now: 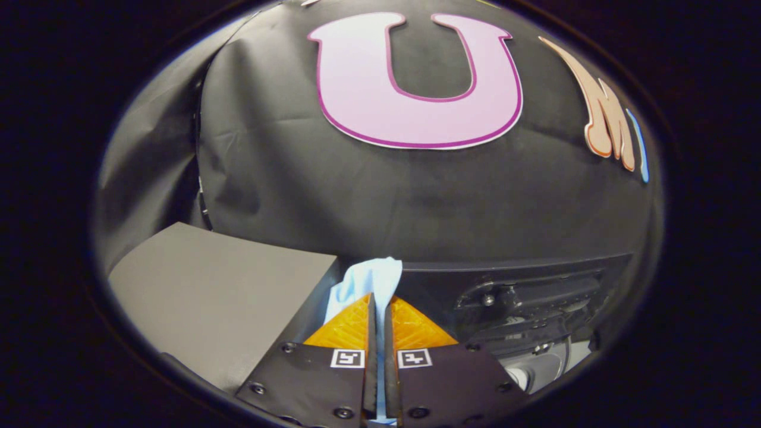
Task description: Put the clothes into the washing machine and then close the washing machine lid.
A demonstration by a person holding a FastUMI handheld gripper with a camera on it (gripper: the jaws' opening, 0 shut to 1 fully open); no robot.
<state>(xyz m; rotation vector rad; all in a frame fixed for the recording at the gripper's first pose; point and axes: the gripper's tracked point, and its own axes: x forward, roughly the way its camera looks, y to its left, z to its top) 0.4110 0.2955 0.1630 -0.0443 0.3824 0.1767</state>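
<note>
Between my fingers point(379, 306) I'm gripping a light blue cloth point(370, 282), both of them pressing in on it from either side so there's barely a slit between them. A bunch of the cloth is poking up past the tips, kinda crumpled, and a thin strip of it is showing down low in the gap too. I'm holding it up off everything, nothing under it touching as far as I can tell. Off to the left of the fingers, a flat grey desk point(226, 291) is sitting, its corner ending right beside the cloth. Over on the right and just beyond the fingers, the washing machine point(535, 309) is showing its dark top with some hinge hardware, and a bit of pale grey body below that.
</note>
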